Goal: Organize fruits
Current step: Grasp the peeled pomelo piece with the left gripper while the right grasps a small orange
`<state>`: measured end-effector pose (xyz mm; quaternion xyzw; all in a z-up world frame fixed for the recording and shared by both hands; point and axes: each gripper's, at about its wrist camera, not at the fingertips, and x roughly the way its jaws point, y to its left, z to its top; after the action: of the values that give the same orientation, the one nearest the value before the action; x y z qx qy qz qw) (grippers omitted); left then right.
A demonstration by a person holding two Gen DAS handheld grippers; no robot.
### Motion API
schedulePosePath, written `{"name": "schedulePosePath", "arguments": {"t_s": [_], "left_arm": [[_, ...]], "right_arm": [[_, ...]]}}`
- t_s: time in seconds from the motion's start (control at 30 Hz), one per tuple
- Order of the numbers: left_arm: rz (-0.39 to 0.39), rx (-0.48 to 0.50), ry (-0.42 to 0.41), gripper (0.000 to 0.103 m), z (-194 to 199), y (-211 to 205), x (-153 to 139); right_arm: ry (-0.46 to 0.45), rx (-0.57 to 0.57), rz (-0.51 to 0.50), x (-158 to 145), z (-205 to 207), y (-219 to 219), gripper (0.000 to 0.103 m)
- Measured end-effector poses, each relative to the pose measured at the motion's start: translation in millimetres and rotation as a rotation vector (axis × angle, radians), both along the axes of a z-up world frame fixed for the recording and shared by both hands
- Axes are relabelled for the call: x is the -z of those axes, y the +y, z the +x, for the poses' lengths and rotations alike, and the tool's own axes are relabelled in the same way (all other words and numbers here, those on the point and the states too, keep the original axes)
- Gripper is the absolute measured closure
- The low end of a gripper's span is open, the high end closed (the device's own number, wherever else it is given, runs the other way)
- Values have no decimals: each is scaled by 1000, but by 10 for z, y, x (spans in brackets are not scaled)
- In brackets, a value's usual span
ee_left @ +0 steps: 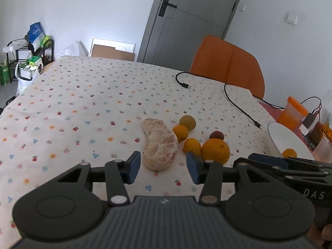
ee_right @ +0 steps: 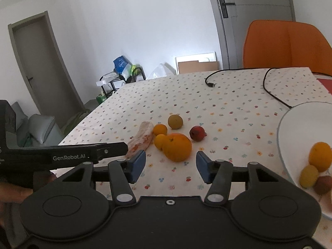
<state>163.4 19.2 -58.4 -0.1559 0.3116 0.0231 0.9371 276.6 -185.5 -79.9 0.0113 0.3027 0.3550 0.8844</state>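
1. Left tongs (ee_left: 162,166) wide, empty, framing the peeled pinkish pomelo wedge (ee_left: 160,145), likely next pick.
2. Right tongs (ee_right: 170,166) wide, empty, facing the large round orange (ee_right: 177,147) beside the wedge.
3. White round plate (ee_right: 290,124), right of the orange, holds sorted fruit.

Two wrist fisheyes, low over table (ee_left: 83,108), facing forward, probably side by side, sharing fruit cluster (ee_right: 176,145)
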Motion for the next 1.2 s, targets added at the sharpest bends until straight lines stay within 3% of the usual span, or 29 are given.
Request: {"name": "schedulePosePath", "arguments": {"t_s": [0.17,0.33,0.53,1.2], "left_arm": [[-4,10,24,56,152,4,71],[41,13,27,63,260,-28,103],[28,7,25,67,245,51,93],[-22,-43,1,67,79,294,63]], "right_arm": [[21,-20,-3,41,120,91,59],[33,-45,-17,59,171,154,68],[72,-106,12,88,154,206,80],[36,-49,-77,207,342,645,72]]}}
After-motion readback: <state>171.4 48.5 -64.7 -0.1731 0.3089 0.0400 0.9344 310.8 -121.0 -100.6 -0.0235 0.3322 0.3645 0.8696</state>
